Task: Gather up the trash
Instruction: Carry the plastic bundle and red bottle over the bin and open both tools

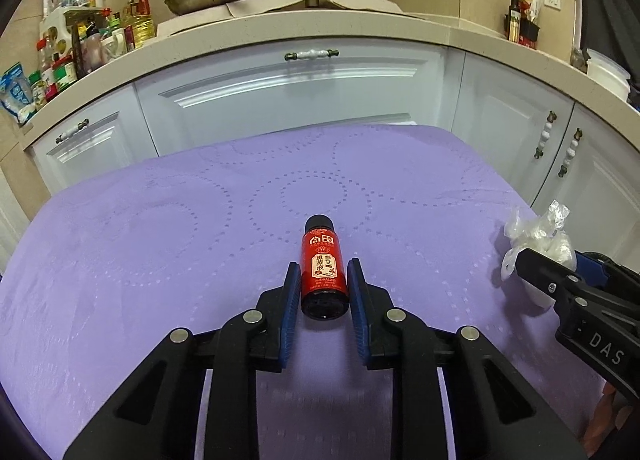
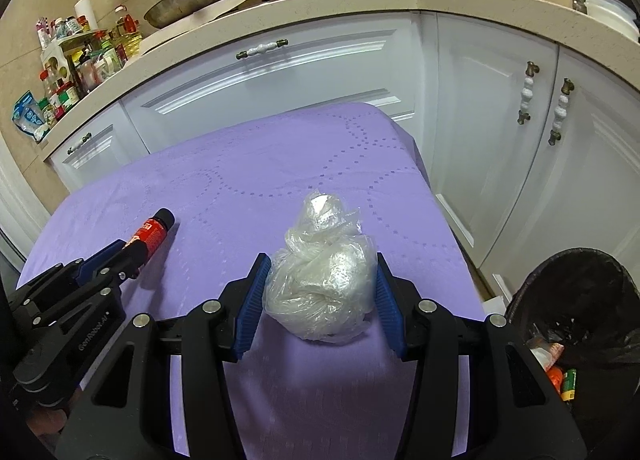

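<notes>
The little red bottle lies on its side on the purple-covered desk, dark cap pointing away toward the white cabinets, its base nearest the camera. Lying flat like that it offers its long sides to the left tool, which has lined its two blue pads up along those sides — one on each flank. The jaws are narrow around the bottle, but a thin strip of purple cloth shows on both sides, so I would judge the pads not quite pressing yet; the bottle rests on the cloth, not lifted.

Well apart to the right, the crumpled ball of clear plastic sits near the desk's right edge. The right tool brackets it with its jaws at a middling width, and the pads appear to touch and squeeze the wad on both sides (soft stuff, so it bulges between them). It looks held, though it also rests on the cloth.

Both tools slope downward toward the desk from the near side, roughly parallel, each straddling its own piece. The black-lined bin stands on the floor just beyond the right corner, already holding some wrappers — likely why the plastic is taken by the nearer, right tool.
</notes>
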Demonstrator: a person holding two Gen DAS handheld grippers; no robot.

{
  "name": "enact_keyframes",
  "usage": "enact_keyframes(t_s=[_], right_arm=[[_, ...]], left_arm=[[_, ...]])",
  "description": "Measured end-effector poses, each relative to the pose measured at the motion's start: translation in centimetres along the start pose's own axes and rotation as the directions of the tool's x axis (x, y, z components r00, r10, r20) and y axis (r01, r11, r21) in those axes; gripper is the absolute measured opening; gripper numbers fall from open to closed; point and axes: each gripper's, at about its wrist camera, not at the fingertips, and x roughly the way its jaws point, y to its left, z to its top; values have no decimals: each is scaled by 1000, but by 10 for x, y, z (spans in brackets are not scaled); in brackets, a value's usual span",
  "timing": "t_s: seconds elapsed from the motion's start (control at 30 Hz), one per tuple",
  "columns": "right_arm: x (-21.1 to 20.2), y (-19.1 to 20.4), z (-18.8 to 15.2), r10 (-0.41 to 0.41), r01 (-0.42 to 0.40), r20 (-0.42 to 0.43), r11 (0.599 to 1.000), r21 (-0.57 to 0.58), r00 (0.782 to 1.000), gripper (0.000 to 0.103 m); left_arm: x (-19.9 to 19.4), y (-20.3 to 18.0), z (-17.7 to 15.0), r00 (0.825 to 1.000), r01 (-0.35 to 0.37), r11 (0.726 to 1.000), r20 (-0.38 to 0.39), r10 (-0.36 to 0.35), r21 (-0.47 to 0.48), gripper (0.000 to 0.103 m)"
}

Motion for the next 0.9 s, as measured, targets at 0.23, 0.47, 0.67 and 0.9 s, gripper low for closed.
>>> enact_keyframes(t_s=[0.23,0.47,0.67,0.9], right_arm=[[-25,-1,-13,-13,13,25,1000,-10,1000,49],[-64,-18,-30,-70,70,69,997,-7,995,49],[-104,-55,-49,-156,153,104,988,38,982,49],[-138,-109,-68,-254,240,120,963,123,960,49]], left_arm=[[-30,3,-9,999,8,1000,43,-7,-17,25],[-64,-16,-19,995,60,998,82,-60,10,25],[-86,-51,-23,984,131,990,115,-137,56,25],[-100,-113,-27,962,222,962,124,-243,159,25]])
